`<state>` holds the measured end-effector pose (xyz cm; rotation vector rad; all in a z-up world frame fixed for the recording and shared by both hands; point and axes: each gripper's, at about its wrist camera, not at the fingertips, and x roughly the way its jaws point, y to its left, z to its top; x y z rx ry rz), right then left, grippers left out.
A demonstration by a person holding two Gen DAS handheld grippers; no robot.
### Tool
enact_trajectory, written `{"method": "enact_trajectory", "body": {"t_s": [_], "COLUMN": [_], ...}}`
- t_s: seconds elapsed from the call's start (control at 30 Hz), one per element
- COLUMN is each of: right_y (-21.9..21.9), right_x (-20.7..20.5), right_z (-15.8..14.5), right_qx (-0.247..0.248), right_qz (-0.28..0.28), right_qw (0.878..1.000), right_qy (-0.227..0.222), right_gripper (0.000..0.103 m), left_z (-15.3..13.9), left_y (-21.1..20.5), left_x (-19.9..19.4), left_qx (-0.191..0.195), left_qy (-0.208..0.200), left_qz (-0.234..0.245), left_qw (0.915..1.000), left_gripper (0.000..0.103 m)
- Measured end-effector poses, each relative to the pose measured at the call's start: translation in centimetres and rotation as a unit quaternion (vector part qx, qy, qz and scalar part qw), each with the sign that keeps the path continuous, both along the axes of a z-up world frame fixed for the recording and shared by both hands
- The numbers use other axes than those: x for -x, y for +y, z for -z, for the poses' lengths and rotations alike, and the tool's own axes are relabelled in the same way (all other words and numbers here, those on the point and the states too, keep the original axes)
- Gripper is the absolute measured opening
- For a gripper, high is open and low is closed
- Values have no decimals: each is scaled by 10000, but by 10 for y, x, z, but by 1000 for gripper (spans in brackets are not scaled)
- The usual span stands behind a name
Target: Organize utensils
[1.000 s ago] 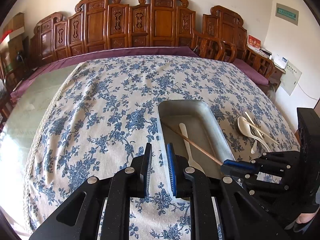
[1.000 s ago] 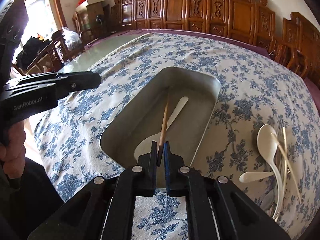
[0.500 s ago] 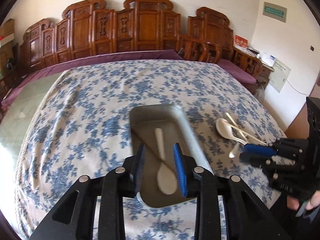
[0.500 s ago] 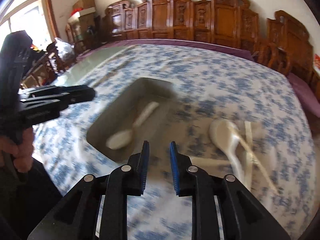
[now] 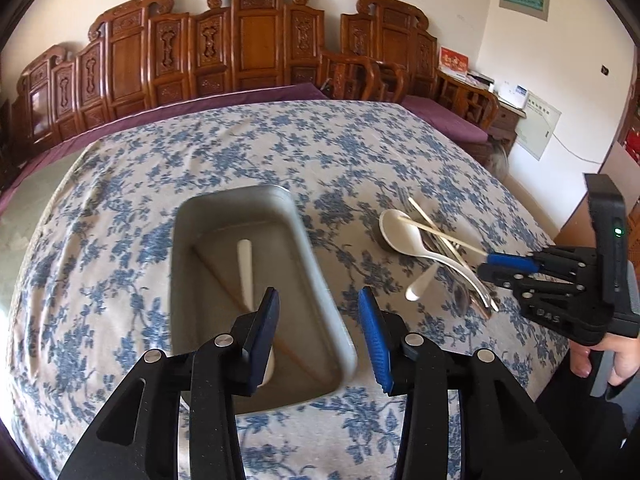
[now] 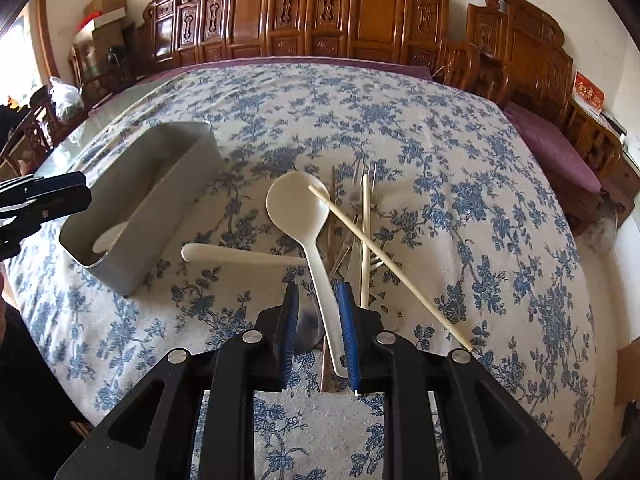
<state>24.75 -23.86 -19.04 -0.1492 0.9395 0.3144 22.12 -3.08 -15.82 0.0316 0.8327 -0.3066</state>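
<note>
**Tray barely filled, pile still waiting**

I see one white plastic spoon [image 5: 245, 268] and one wooden chopstick [image 5: 224, 280] in the grey metal tray [image 5: 320, 280]. At its three o'clock, the heap of spoons, forks and chopsticks [image 6: 352, 224] remains on the floral-clothed worktop [image 6: 460, 152]. My right gripper [image 6: 318, 332] is spread around a white spoon handle [image 6: 326, 300] without pinching it; my left gripper [image 5: 318, 332] is opening, empty.

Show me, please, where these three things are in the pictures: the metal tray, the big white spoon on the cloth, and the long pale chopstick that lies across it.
metal tray [image 5: 320, 280], left wrist view, right rim.
big white spoon [image 6: 294, 204], right wrist view, bowl.
long pale chopstick [image 6: 394, 268], right wrist view, middle of shaft.
</note>
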Motion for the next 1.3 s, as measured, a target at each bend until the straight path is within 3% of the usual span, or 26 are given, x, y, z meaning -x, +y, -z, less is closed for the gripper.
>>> {"method": "enact_trajectory", "body": {"t_s": [0.27, 0.5, 0.6, 1.3], "right_y": [22, 36, 37, -26], "right_x": [-33, -37, -34, 9], "right_z": [14, 31, 31, -31], "right_qx": [468, 1145, 1241, 89], "right_qz": [-391, -645, -697, -244], "right_qw": [9981, 9912, 9897, 9989], "right_qy": [134, 176, 131, -394], "right_gripper": [23, 23, 12, 11], "left_z": [4, 4, 4, -1], "left_y": [-13, -20, -21, -53], "left_x": [2, 5, 7, 13], "left_qx": [-19, -54, -71, -122], "left_qy": [-17, -42, -53, -75], "left_qz": [105, 187, 190, 311], "left_qw": [9999, 9998, 9998, 9994], "left_gripper": [39, 39, 39, 39]}}
